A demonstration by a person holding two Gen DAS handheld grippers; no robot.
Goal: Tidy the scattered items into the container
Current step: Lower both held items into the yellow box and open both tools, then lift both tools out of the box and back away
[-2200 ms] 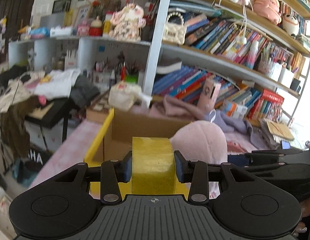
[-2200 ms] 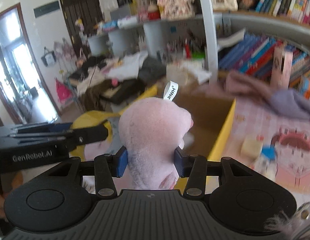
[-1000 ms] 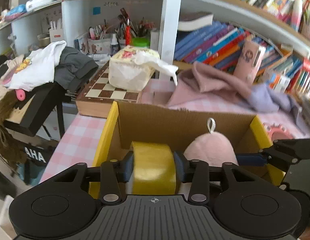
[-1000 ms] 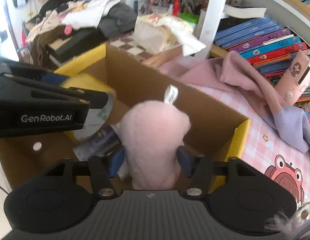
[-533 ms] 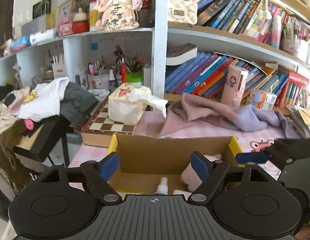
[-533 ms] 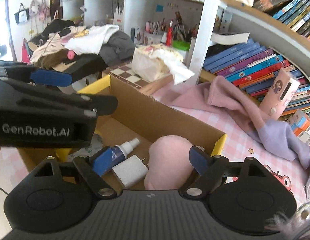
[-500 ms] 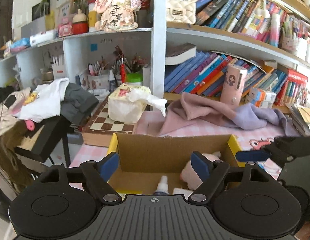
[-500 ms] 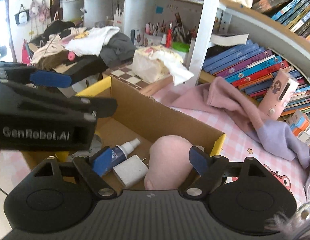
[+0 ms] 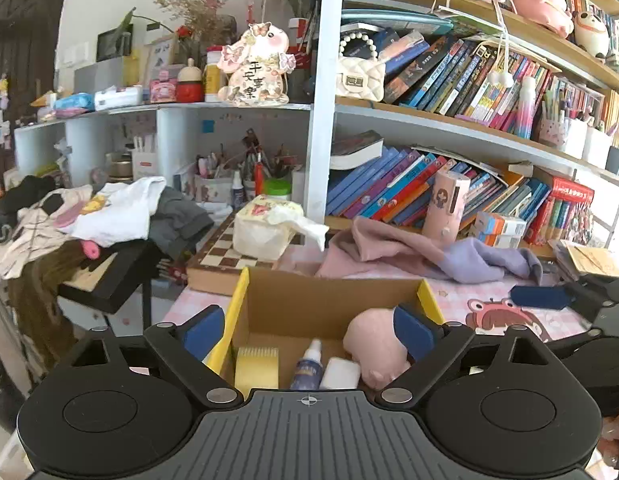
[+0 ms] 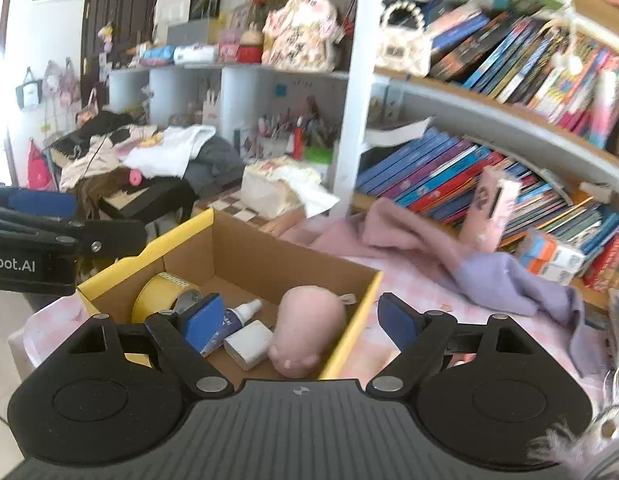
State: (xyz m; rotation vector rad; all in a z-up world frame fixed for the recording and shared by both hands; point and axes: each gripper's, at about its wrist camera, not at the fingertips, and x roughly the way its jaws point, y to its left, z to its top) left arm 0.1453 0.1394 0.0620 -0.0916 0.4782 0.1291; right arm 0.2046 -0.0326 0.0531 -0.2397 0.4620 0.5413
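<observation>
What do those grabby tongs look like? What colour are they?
Both tongs are black plastic. The left tongs and right tongs each have two angled arms tipped with blue pads, silver screws at the joints, and a ribbed base with round discs. White letters ending "obot.AI" show on the left one's side.

Crowded bookshelves (image 9: pixel 449 80), dark door (image 10: pixel 117 8), daylight.

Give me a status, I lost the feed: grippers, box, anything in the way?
Left gripper open, empty. Right gripper open, empty. Tape, spray bottle, white block, pink plush all in the box. Nothing blocking.
</observation>
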